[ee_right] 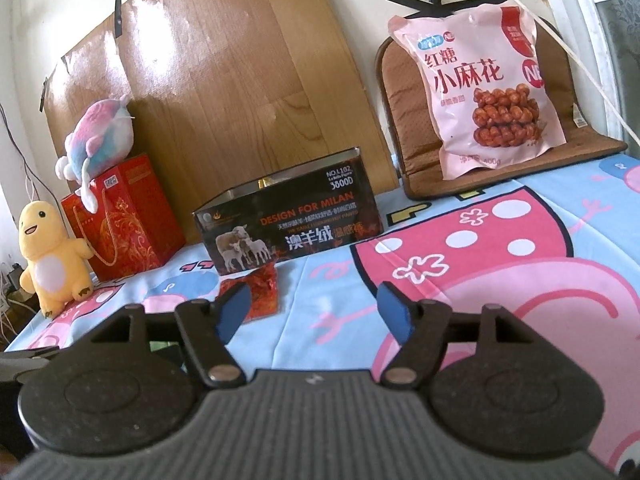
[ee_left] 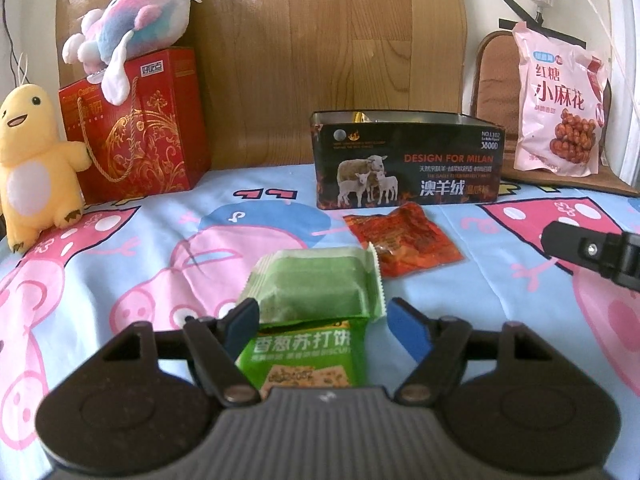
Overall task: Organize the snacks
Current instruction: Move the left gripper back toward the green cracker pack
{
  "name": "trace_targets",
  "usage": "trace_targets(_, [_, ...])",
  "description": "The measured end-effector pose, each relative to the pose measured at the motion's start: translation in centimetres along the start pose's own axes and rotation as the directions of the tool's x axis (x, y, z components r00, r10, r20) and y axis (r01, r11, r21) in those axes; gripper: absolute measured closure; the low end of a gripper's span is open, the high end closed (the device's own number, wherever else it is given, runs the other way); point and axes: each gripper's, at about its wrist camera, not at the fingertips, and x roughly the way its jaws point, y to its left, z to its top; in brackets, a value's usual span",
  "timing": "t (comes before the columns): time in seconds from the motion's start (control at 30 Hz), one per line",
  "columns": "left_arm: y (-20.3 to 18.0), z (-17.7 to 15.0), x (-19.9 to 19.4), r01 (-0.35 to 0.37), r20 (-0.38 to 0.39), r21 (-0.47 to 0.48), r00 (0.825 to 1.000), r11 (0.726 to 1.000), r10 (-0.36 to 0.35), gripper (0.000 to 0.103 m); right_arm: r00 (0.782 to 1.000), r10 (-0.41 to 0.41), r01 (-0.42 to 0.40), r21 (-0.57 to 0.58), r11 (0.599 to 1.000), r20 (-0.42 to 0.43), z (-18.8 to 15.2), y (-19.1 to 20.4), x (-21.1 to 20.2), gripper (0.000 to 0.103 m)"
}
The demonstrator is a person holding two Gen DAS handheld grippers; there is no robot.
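Note:
A green soda-biscuit packet [ee_left: 308, 354] lies on the bed between the open fingers of my left gripper [ee_left: 326, 330], touching neither pad clearly. A pale green wrapped snack [ee_left: 316, 284] lies just beyond it. A red-orange snack packet [ee_left: 404, 240] lies in front of the open black tin box [ee_left: 404, 164]; both also show in the right wrist view, the packet [ee_right: 260, 290] before the tin [ee_right: 288, 226]. My right gripper [ee_right: 314, 312] is open and empty above the sheet, to the right of the red packet. Its tip shows at the left view's right edge [ee_left: 592, 250].
A pink bag of twisted dough snacks [ee_right: 480, 92] leans on a brown cushion [ee_right: 404, 92] at the back right. A red gift bag [ee_left: 136, 124] with a pink-blue plush [ee_left: 132, 20] on it and a yellow plush [ee_left: 34, 164] stand at the back left. A wooden board [ee_left: 320, 60] lines the wall.

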Motion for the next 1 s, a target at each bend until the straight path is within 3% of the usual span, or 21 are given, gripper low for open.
trace_targets(0.57, [0.4, -0.3, -0.8, 0.026, 0.058, -0.005, 0.998, 1.000, -0.025, 0.030, 1.000, 0.001, -0.001, 0.000, 1.000, -0.002, 0.0, 0.0, 0.0, 0.030])
trace_targets(0.8, [2.1, -0.8, -2.3, 0.145, 0.151, -0.065, 0.979, 0.987, -0.134, 0.025, 1.000, 0.009, -0.009, -0.005, 1.000, -0.022, 0.1, 0.1, 0.3, 0.030])
trace_targets(1.0, [4.0, -1.2, -3.3, 0.175, 0.141, -0.072, 0.976, 0.982, -0.164, 0.025, 0.999, 0.015, -0.016, -0.016, 1.000, -0.050, 0.1, 0.2, 0.7, 0.028])
